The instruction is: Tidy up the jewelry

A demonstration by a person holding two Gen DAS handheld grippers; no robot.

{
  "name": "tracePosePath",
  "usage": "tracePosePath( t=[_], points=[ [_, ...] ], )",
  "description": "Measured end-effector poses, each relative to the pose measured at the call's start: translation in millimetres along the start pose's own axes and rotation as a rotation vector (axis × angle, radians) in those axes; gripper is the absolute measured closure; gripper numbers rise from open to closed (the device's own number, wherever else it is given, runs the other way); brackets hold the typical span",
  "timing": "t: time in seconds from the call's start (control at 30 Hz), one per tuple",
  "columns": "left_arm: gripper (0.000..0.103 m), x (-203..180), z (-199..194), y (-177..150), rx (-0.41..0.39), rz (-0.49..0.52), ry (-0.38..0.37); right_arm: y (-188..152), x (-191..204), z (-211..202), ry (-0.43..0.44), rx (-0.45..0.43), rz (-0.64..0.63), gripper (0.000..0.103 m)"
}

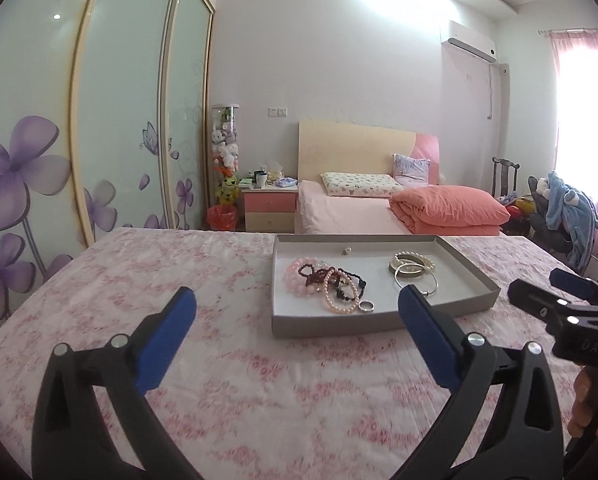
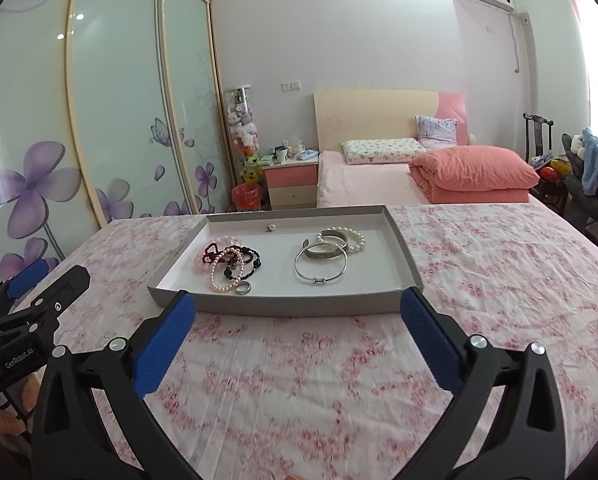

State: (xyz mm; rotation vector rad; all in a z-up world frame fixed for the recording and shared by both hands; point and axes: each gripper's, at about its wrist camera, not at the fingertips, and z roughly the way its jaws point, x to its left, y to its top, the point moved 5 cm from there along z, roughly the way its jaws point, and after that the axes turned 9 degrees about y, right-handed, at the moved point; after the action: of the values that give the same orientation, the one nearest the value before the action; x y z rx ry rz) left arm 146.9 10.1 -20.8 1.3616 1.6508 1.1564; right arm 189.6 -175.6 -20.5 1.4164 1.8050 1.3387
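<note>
From my left hand's camera, my left gripper (image 1: 297, 308) is spread wide with nothing in it, low over the pink flowery cloth (image 1: 179, 280). The grey tray (image 1: 379, 326) sits just ahead, holding a heap of bead bracelets (image 1: 325, 280), a small ring (image 1: 366, 306) and silver bangles (image 1: 413, 274). The beads are all tangled, so I think grabbing 1 could drag the others out with it. From my right hand's camera, my right gripper (image 2: 297, 308) is spread wide and holds nothing too, close to the tray's (image 2: 299, 304) front wall. A bump there could slide the light tray on the soft, wrinkly cloth (image 2: 479, 260). Behind are a bed with an orange quilt (image 2: 475, 178), a closet with purple flowers (image 2: 31, 188) and a bright window.
</note>
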Motion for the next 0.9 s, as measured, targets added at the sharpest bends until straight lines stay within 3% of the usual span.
tracePosePath(
  t=[0.43,0.9],
  points=[
    [0.004,3.6,-37.5,-6.5,-0.004,-0.032,-0.026,-12.9,1.1,-44.2,-0.023,-0.043,0.017,0.002],
    [0.004,-3.9,-45.6,-14.7,-0.001,-0.002,-0.043,-22.0,0.9,-50.0,-0.022,-0.036,0.014,0.002]
  ],
)
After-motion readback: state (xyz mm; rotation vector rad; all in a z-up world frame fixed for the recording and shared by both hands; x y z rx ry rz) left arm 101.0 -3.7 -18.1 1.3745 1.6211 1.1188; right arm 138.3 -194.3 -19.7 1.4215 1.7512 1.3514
